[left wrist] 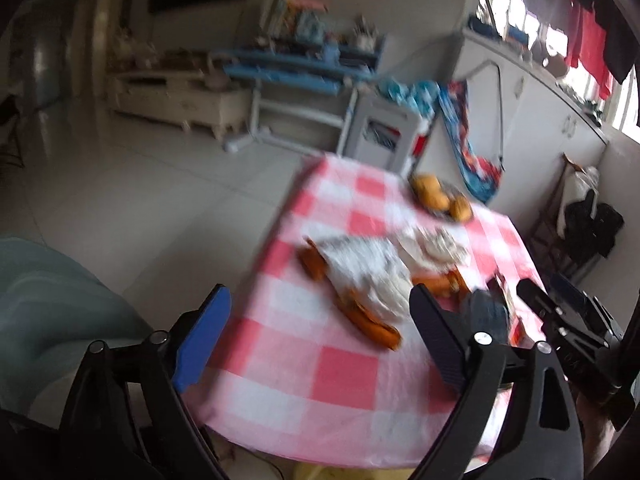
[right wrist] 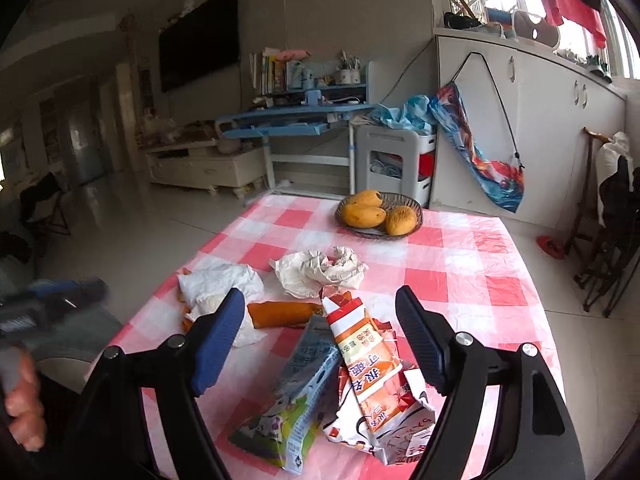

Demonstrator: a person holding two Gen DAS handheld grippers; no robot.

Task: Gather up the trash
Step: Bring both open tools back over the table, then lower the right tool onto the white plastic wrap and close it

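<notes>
The desk [right wrist: 460, 276], under a pink-and-white checked cloth, carries all the trash, and the basket [right wrist: 412, 220] of mangoes [right wrist: 362, 216] at its far end serves as the landmark. Nearer the camera than the basket lies a crumpled white paper wad [right wrist: 320, 270]; to the left of that and nearer still sits a second crumpled tissue [right wrist: 218, 284], with an orange peel strip [right wrist: 280, 314] lying just beside it on the near side. Closest of all, well apart from the basket, are two flattened wrappers leaning against each other: a blue-green snack packet [right wrist: 292, 396] and an orange-and-white packet [right wrist: 368, 368]. The right gripper [right wrist: 320, 312] hovers over these wrappers with its jaws spread wide, the packets showing between them but not pressed by either pad. The left gripper [left wrist: 320, 304] hangs over the near left part of the desk, its view blurred, jaws wide apart and holding nothing, with the tissue and peel ahead of them. In the right wrist view a hand [right wrist: 24, 396] grips the left tool at the left edge.
</notes>
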